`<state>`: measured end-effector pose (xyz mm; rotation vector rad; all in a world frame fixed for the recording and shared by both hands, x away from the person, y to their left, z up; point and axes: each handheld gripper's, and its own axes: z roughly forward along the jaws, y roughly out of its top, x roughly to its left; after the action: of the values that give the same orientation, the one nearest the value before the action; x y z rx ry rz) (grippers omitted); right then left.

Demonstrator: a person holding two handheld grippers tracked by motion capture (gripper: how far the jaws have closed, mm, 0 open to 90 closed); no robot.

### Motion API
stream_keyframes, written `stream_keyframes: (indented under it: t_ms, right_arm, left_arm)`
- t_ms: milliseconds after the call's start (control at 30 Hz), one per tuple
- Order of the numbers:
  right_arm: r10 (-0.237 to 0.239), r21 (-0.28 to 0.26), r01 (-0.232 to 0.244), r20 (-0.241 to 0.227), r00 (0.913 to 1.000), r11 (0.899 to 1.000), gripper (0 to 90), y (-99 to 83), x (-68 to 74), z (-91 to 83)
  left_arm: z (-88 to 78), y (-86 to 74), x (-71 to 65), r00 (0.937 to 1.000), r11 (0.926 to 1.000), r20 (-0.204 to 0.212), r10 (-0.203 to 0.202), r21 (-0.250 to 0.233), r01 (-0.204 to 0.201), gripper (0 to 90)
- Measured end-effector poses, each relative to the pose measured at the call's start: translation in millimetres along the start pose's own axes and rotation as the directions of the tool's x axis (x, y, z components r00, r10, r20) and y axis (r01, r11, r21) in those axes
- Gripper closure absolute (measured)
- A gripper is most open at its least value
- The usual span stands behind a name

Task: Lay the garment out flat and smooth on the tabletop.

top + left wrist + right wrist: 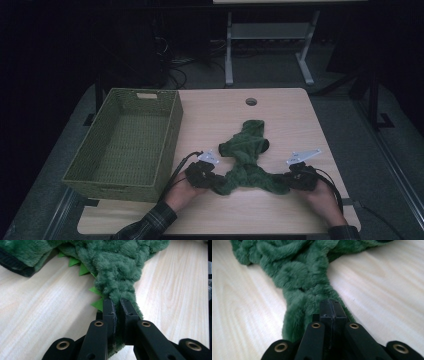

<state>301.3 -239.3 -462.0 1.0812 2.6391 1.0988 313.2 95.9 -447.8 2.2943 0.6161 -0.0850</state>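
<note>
Both claws have a pinch on the fuzzy dark-green plush garment with a row of bright green felt spikes [247,157], which lies crumpled on the pale wood-grain bench [290,107], a little toward 5 o'clock of its middle. The step in hand looks like taking hold of two ends of the garment, one per claw, ready to lift or spread it.

The left claw [214,183] is clamped on a narrow end of the plush at the garment's 7 o'clock corner; in the left gripper view the two black jaws stand nearly together with pile squeezed between them [117,308], the felt spikes [96,298] just to their 9 o'clock side. The right claw [289,183] grips the other narrow end at the garment's 5 o'clock corner; in the right gripper view its jaws are pressed tight together with green pile bulging around them [332,308].

Both forearms come in from 6 o'clock, the hands low over the bench, each claw lying close to level and pointing inward toward the other, so the fabric sags in a shallow arc between them. The rest of the garment trails away toward 12 o'clock.

The woven olive-green rectangular basket [172,117] stands empty at 9 o'clock of the garment, well apart from it. My guess is the next move calls for raising both ends together and drawing them apart evenly, so the plush hangs free without slipping from either pinch.
</note>
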Motion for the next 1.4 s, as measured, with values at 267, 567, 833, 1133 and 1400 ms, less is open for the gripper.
stream_keyframes:
  t_ms: [267,567,833,1133,1400]
  right_arm:
    - [-0.020,0.006,0.020,-0.030,0.9994,1.000,89.9,-18.3,21.5,-9.3]
    - [-0.011,-0.093,0.013,0.021,0.9997,0.996,74.4,-25.9,26.0,-23.9]
    - [0.058,-0.130,-0.045,0.097,0.9936,0.991,62.8,-25.7,11.4,-26.1]
    - [0.036,-0.126,-0.025,0.084,0.9958,0.992,61.9,-23.9,14.3,-24.1]
    - [0.032,-0.126,-0.023,0.074,0.9968,0.992,61.5,-24.0,14.7,-22.9]
  left_arm:
    - [-8.5,-15.0,-14.4,0.9993,0.9997,0.036,0.014,0.018,-0.015,82.9]
    - [-23.3,-4.5,-17.9,0.9981,0.9982,-0.026,0.055,-0.024,-0.056,69.4]
    - [-31.0,34.6,6.1,0.9930,0.9957,-0.104,0.055,-0.068,-0.063,69.8]
    - [0.9,89.2,49.9,0.9914,0.9933,-0.128,0.024,-0.109,-0.038,71.9]
    - [37.9,122.1,77.1,0.9931,0.9956,-0.117,0.010,-0.092,-0.021,71.8]
